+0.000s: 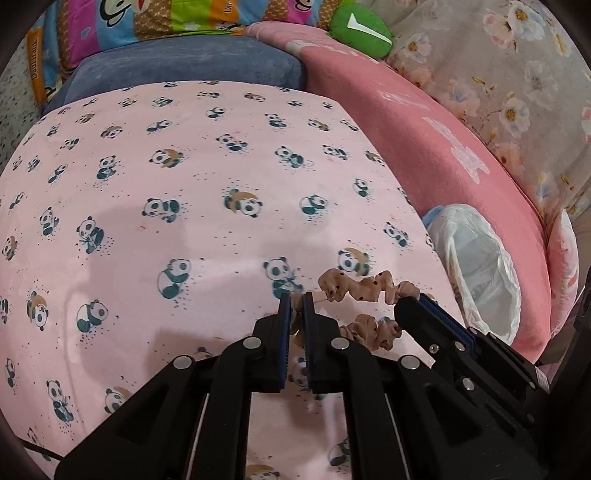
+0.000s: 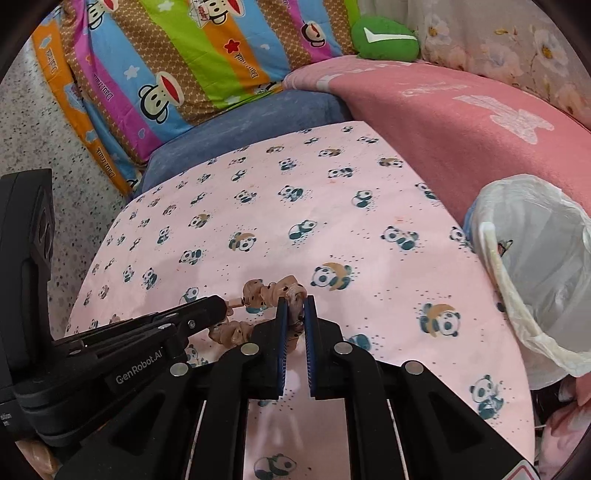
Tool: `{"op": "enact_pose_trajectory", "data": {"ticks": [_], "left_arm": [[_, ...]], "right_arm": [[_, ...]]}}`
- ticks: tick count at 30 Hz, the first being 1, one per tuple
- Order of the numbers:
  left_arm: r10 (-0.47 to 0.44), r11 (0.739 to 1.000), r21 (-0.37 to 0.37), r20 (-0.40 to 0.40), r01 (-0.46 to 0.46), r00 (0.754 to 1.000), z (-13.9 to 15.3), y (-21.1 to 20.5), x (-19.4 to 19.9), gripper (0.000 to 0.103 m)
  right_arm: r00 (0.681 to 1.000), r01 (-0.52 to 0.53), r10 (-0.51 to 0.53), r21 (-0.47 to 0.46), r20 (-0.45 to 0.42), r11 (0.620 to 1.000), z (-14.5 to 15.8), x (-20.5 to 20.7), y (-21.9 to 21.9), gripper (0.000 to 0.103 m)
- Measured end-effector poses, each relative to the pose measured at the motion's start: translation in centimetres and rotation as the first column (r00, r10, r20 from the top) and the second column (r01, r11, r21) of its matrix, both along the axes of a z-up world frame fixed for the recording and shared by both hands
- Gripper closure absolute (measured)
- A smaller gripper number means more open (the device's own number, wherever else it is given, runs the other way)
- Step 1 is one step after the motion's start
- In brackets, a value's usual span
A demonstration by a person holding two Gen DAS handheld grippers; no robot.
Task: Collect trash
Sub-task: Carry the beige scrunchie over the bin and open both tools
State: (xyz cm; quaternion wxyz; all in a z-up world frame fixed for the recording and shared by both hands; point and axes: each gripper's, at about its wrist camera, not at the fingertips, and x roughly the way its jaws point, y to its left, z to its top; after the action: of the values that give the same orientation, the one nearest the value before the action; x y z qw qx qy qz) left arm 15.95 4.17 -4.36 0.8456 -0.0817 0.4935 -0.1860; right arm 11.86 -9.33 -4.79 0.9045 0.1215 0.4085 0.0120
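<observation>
A beige ruffled band with dark dots (image 1: pixel 365 288) hangs stretched between my two grippers, just above the pink panda sheet (image 1: pixel 184 177). My left gripper (image 1: pixel 295 301) is shut on the band's left end. The right gripper (image 1: pixel 408 304) comes in from the right and holds the other end. In the right wrist view, the right gripper (image 2: pixel 295 301) is shut on the band (image 2: pixel 258 290), and the left gripper (image 2: pixel 221 307) grips it from the left. A bin lined with a white plastic bag (image 1: pixel 480 273) (image 2: pixel 535 258) stands open at the sheet's right edge.
A pink blanket (image 1: pixel 424 147) lies folded to the right, behind the bin. A blue cushion (image 1: pixel 184 70), a striped cartoon pillow (image 2: pixel 184 66) and a green plush (image 1: pixel 362 29) are at the back. A floral cover (image 1: pixel 517 92) is at the far right. Speckled floor (image 2: pixel 44 140) shows at the left.
</observation>
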Motion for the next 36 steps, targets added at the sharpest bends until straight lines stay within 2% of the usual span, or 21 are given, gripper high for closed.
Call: {"op": "enact_pose_trajectory", "data": {"ticks": [17, 36], "left_arm": [[-0.174, 0.984, 0.043, 0.055, 0.172, 0.983, 3.4, -11.0, -3.0, 0.097], [-0.323, 0.945, 0.079, 0.085, 0.317, 0.943, 4.9, -20.6, -5.3, 0.096]], "right_arm": [[0.981, 0.179, -0.183, 0.054, 0.072, 0.982, 2.4, -6.0, -10.4, 0.095], [0.932, 0.337, -0.349, 0.12, 0.096, 0.934, 2.9, -9.9, -19.1, 0.095]]}}
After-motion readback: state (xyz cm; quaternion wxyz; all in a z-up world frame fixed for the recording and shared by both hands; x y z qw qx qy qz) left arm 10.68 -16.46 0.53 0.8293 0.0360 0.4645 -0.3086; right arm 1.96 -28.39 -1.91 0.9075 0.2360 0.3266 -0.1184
